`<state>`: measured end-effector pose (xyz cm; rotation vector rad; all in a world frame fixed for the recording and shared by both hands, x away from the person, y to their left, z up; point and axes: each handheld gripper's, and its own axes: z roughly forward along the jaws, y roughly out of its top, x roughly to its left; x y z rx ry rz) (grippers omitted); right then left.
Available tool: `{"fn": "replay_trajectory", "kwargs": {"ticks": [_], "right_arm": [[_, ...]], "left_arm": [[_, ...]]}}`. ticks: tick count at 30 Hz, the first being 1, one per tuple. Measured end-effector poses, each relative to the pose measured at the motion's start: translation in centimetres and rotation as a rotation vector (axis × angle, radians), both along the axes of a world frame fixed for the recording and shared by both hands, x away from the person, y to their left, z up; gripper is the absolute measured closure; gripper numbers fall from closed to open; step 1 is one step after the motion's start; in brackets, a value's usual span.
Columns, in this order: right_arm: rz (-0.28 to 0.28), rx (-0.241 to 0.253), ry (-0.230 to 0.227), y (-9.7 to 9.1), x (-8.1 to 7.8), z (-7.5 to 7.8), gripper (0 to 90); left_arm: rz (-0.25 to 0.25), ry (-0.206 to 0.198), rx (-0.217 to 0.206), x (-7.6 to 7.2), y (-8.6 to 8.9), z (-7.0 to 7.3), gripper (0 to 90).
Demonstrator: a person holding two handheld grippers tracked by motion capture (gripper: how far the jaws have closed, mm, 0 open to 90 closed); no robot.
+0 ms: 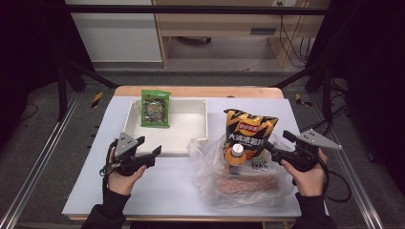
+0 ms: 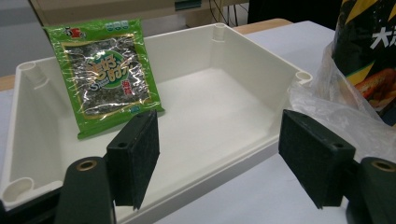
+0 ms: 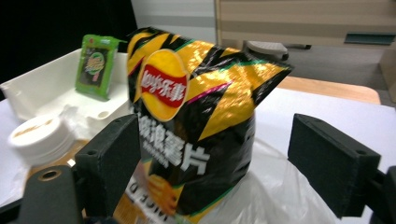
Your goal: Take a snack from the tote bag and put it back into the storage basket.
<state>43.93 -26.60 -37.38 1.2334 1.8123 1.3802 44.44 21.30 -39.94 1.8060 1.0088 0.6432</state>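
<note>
A green seaweed packet (image 1: 155,109) (image 2: 109,77) (image 3: 95,65) leans on the far left wall of a white tray (image 1: 206,119) (image 2: 252,74). To the tray's right, a black and yellow chips bag (image 1: 249,131) (image 3: 196,116) stands inside a clear plastic bag (image 1: 210,162) (image 3: 289,186). With it are a white-capped bottle (image 1: 237,150) (image 3: 39,133) and a reddish pack (image 1: 243,183). My left gripper (image 1: 149,145) (image 2: 219,154) is open at the tray's near rim with nothing between its jaws. My right gripper (image 1: 278,140) (image 3: 231,163) is open, its jaws on either side of the chips bag.
The white table top (image 1: 167,186) has bare room in front of the tray and at its near left. A wooden strip runs along the far edge. Metal frame rails flank the table on both sides.
</note>
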Motion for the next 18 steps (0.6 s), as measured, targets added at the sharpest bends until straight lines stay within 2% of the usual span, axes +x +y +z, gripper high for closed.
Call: {"fn": "replay_trajectory", "kwargs": {"ticks": [4,18], "right_arm": [[-0.015,0.022,-0.006,-0.1,0.9,0.3,15.1],[0.009,0.013,0.021,1.0,3.0,0.9,13.1]], "left_arm": [[-0.014,0.01,0.008,0.0,-0.5,-0.5,27.9],[-0.033,0.014,0.019,-0.1,-1.2,-1.0,27.8]]}}
